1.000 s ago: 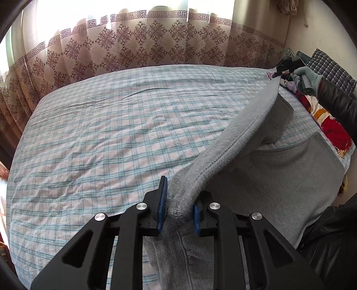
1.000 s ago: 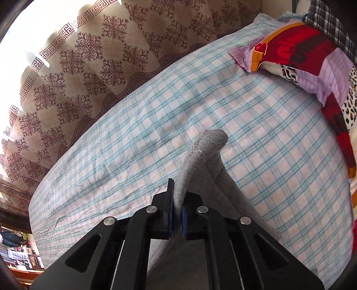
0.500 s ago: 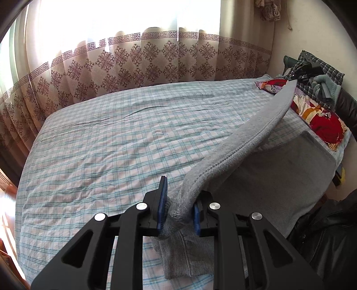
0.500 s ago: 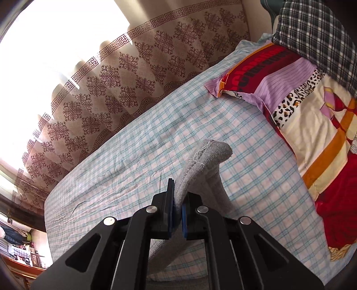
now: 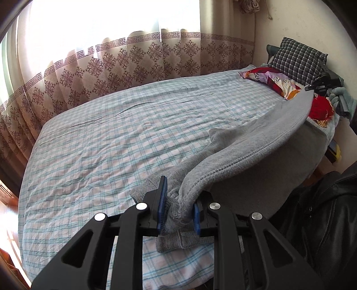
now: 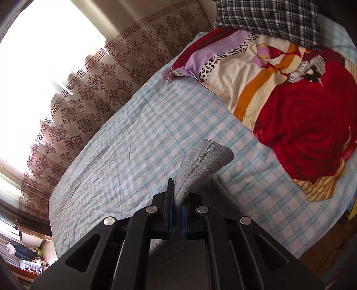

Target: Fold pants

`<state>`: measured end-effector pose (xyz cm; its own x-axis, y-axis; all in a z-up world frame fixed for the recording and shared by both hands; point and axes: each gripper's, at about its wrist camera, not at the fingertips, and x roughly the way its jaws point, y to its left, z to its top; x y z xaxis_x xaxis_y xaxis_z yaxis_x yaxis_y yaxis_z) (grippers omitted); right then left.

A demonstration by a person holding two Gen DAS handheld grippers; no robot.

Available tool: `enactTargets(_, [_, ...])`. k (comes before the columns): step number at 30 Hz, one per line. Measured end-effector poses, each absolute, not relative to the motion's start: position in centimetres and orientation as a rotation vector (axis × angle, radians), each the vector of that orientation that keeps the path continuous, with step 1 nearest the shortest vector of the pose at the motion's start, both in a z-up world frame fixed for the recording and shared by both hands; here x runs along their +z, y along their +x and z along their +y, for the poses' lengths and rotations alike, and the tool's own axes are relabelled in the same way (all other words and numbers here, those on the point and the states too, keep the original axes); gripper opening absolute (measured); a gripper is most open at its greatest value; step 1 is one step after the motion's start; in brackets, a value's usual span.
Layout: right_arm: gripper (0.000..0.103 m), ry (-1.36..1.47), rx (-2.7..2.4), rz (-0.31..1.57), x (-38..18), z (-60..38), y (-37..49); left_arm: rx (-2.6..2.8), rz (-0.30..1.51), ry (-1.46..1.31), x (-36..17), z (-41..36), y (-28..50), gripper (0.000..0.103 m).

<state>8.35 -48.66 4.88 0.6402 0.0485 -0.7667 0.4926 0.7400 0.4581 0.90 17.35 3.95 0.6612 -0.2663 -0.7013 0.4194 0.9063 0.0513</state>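
A: Entry, left wrist view first. The left gripper (image 5: pixel 177 213) is sitting at the near left of the bed (image 5: pixel 93 142), jaws nearly together and pinching a thick bunched end of the grey pants (image 5: pixel 250 154). One blue pad (image 5: pixel 161 201) is pressing into the knit

B: And the cloth from there?

A: It is running as one taut band up and to the right, its long axis lying from near left to far right, ending at the right gripper (image 5: pixel 316 85) by the pillows. The rest is hanging below that band as a grey sheet, draping over the near right edge of the mattress

B: Right wrist view?

A: The right gripper (image 6: pixel 177 213) is fully closed on a thin hem of the pants (image 6: pixel 207 159), a short flap sticking out past the tips. Far right, the floral pillow (image 6: pixel 290 93) and checked pillow (image 6: pixel 267 15) are lying just beyond it

B: Judgement for the next move?

A: Both ends are held, so the fold is probably turning on laying that axis flat on the checked sheet. Containers: none visible
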Motion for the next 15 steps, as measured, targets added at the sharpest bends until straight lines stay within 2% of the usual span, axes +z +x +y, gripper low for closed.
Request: enactTargets(15, [0.004,0.72,-0.327,0.898,-0.4,-48.1,-1.3,-0.392,0.801,0.275,1.8,17.6,-0.7,0.021])
